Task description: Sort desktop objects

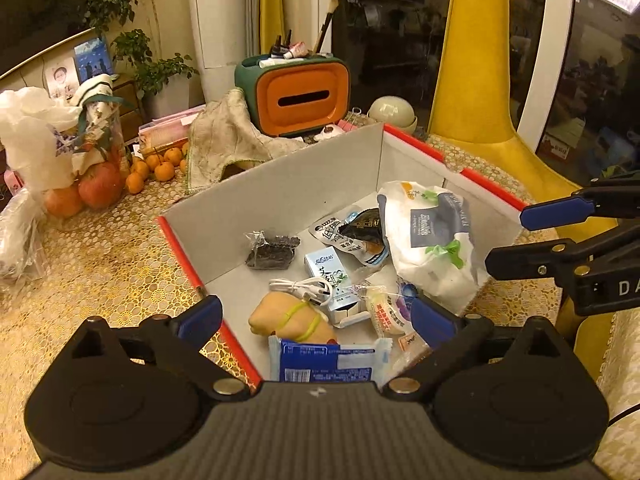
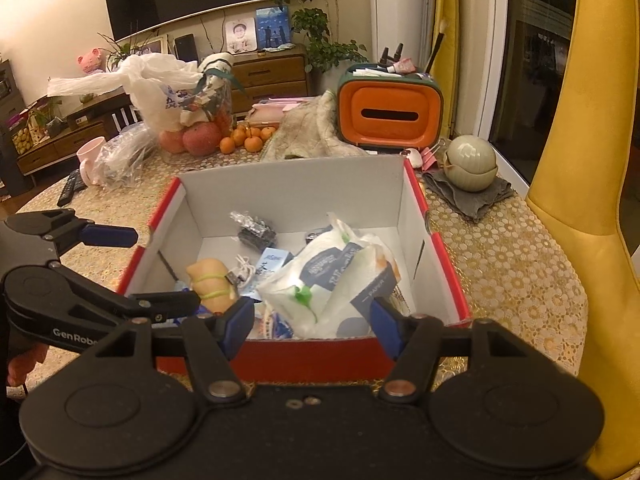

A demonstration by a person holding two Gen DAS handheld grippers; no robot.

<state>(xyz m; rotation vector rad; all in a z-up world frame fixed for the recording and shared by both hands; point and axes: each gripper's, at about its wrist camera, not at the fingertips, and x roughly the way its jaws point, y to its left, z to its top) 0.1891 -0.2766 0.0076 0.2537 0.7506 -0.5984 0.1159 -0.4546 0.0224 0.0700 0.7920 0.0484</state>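
While I hover both claws over the gold lace-patterned tablecloth [image 2: 500,264], the red-edged white cardboard box [image 2: 292,196] sits mid-table holding a white tissue pack [image 2: 320,280] marked "PAPER". My left gripper [image 1: 316,316] and right gripper [image 2: 312,320] gape empty. "GenRobo" marks the left claw; yellow curtains [image 1: 476,60] hang at the far right.

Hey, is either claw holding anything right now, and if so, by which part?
Nothing is held. The left claw stands wide open above the box, and the right claw is open too, with no item pinched between its pads.
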